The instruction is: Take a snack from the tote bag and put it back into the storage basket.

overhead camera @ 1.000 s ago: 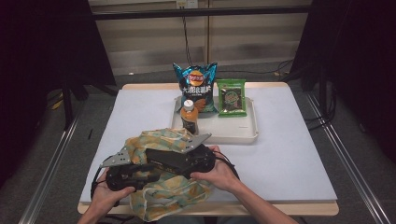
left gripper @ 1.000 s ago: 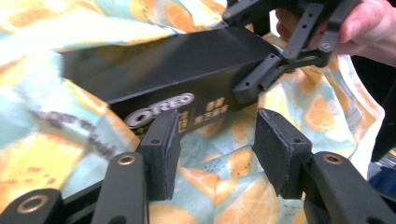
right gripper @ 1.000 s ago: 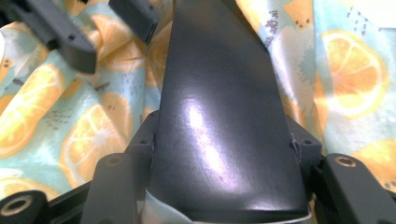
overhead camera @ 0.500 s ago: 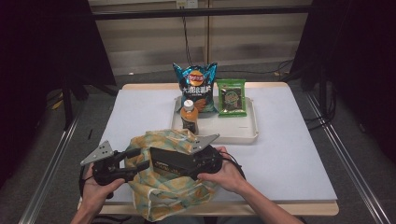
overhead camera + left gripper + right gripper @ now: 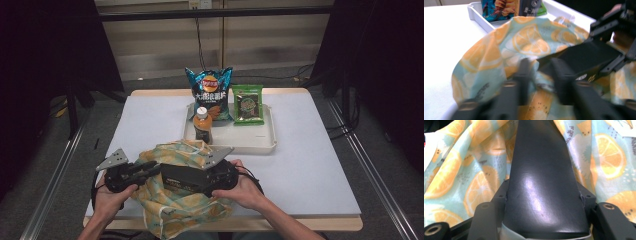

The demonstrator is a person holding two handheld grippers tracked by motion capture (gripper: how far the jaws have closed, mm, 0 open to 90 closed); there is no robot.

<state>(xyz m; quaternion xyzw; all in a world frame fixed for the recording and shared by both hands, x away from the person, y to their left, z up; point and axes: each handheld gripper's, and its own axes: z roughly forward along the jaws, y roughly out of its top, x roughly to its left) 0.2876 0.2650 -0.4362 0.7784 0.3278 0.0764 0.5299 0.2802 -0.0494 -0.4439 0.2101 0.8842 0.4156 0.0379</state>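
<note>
1. Lying crumpled at the near edge of the table [image 5: 310, 165], your cloth bag [image 5: 172, 210] is pale blue-green fabric printed with orange and lemon slices.
2. Its folds bunch up around both tools, and a white strap edge trails at its near side.
3. Your left gripper [image 5: 150, 167] has just been closing its jaws; in the left gripper view [image 5: 537, 82] they pinch a fold of the bag's rim.
4. Your right gripper [image 5: 167, 175] reaches into the fabric; whether its jaws are clenched or released I cannot tell, since they are buried.
5. Behind the bag stands a white tray [image 5: 270, 142] with a bottle [image 5: 202, 125], a chip bag [image 5: 212, 92] and a green packet [image 5: 248, 104].
</note>
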